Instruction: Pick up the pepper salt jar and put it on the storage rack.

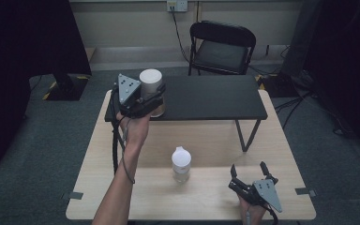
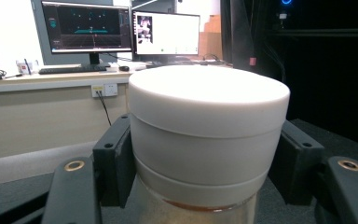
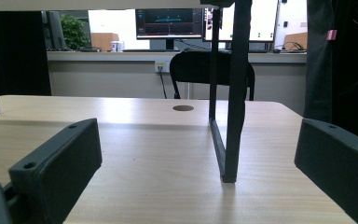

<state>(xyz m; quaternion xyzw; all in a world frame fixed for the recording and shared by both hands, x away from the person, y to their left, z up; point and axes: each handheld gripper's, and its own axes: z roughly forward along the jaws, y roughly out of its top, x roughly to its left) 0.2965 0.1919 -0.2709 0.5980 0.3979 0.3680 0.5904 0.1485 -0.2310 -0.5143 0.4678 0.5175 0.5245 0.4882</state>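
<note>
Left gripper [image 1: 151, 101] clamps the white-lidded jar [image 1: 151, 83] — seemingly over the shelf [image 1: 206, 98].

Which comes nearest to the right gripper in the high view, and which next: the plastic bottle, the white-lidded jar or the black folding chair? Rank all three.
From the right gripper:
1. Plastic bottle, just to its left on the wooden table.
2. White-lidded jar, farther off at the black shelf's left end, held by the left gripper.
3. Black folding chair, beyond the table.
</note>
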